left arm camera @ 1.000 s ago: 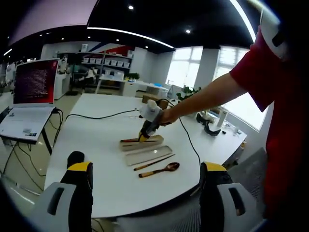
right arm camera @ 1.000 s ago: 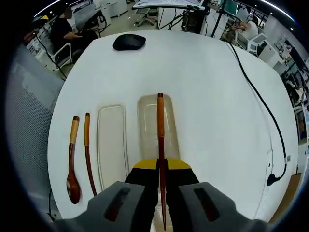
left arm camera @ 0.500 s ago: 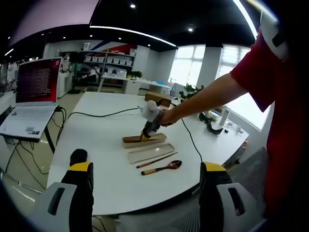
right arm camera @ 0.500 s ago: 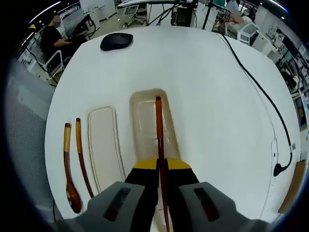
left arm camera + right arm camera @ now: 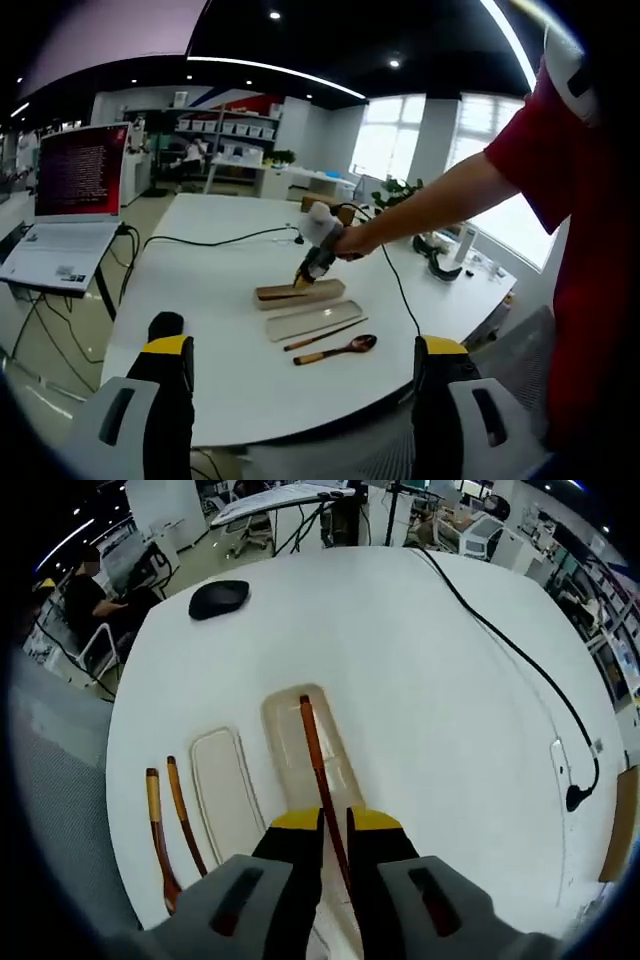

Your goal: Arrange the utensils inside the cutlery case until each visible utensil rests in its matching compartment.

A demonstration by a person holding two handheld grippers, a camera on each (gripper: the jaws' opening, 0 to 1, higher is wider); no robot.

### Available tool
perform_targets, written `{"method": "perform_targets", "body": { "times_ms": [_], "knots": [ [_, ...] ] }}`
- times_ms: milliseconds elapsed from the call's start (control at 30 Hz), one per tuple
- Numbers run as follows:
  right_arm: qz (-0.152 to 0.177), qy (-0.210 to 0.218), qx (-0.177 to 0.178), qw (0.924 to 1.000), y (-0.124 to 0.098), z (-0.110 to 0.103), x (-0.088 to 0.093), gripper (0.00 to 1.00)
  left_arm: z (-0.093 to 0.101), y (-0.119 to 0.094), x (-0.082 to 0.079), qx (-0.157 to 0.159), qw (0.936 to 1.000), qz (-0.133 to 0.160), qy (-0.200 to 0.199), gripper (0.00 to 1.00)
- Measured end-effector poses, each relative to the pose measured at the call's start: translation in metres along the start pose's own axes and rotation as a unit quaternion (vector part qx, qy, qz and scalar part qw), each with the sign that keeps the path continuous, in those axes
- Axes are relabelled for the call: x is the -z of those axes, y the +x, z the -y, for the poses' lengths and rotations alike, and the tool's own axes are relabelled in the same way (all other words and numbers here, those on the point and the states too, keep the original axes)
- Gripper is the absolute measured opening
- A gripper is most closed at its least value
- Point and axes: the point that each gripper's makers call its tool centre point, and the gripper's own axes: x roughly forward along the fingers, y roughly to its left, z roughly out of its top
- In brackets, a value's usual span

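- Right now my right hand-held gripper (image 5: 334,825) has its jaws slightly parted around a wooden chopstick (image 5: 318,774), which lies in the case tray (image 5: 283,720).
- My left hand-held gripper (image 5: 300,365) hangs spread and empty, well back from the bench (image 5: 200,300).
- Left of the tray lies the lid (image 5: 222,790); further left, a second chopstick (image 5: 184,815) and spoon (image 5: 160,840).
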Motion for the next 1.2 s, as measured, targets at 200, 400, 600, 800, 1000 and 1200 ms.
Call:
{"method": "perform_targets", "body": {
  "times_ms": [200,400,600,800,1000,1200],
  "knots": [
    [0.017,0.005,0.016,0.9997,-0.023,-0.015,-0.008,0.12,0.002,-0.004,-0.01,0.009,0.9999,0.013,0.004,0.93],
    [0.023,-0.012,0.033,0.9991,-0.049,-0.03,-0.005,0.17,-0.001,-0.006,-0.014,0.011,0.9998,0.018,0.007,0.99],
    [0.033,-0.017,0.047,0.9982,-0.076,-0.038,0.001,0.2,0.005,-0.006,-0.02,0.028,0.9992,0.023,0.018,1.0],
    [0.016,-0.041,0.073,0.9964,-0.099,-0.043,0.011,0.17,0.008,-0.006,-0.026,0.035,0.9986,0.031,0.024,1.0],
    [0.037,-0.036,0.082,0.9953,-0.115,-0.047,0.008,0.17,-0.007,-0.005,-0.026,-0.005,0.9988,0.022,0.044,0.99],
    [0.043,-0.037,0.096,0.9938,-0.124,-0.058,0.01,0.15,-0.006,-0.003,-0.024,0.011,0.9994,0.021,0.027,1.0]
  ]
}}
